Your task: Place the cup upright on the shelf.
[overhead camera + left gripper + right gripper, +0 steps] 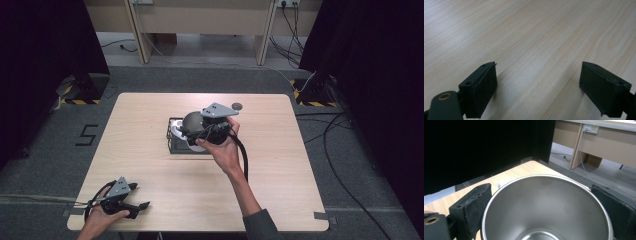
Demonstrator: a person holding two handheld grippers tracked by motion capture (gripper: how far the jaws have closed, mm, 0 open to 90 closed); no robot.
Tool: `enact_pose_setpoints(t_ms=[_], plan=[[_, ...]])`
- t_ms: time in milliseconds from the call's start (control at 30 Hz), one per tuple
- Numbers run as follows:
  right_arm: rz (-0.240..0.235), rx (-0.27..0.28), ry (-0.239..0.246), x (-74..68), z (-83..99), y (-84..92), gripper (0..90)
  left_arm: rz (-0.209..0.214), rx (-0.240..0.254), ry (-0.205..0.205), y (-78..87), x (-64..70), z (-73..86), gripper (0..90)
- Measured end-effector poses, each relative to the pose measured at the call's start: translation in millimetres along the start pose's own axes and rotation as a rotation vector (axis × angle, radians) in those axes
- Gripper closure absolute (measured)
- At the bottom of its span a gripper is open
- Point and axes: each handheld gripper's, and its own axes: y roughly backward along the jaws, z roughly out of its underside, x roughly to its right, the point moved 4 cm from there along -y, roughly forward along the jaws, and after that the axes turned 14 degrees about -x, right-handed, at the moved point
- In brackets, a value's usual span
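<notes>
On my screen each hand-held gripper has a black body. The left hand-held gripper [142,204] carries a grey three-cornered plate [118,187] on top, with small dark holes in it, and a black cable [92,199] loops from it. The right hand-held gripper [183,131] has the same grey plate [218,110] and a thick black cable [244,155]. The jaws are black blocks with rough foam pads [477,208]; I see a brass-coloured ring [444,96] near one. The right arm wears a grey sleeve [260,223].
</notes>
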Motion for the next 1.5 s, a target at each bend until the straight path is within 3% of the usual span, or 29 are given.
enact_pose_setpoints(t_ms=[767,1500], plan=[[0.076,-0.031,-0.055,63.3,-9.4,-35.2,6.4,0.002,-0.001,-0.002,0.1,0.0,0.0,14.1],[0.076,-0.09,-0.069,71.2,11.6,-65.4,6.4,0.004,-0.002,-0.005,0.1,0.2,0.0,14.1]])
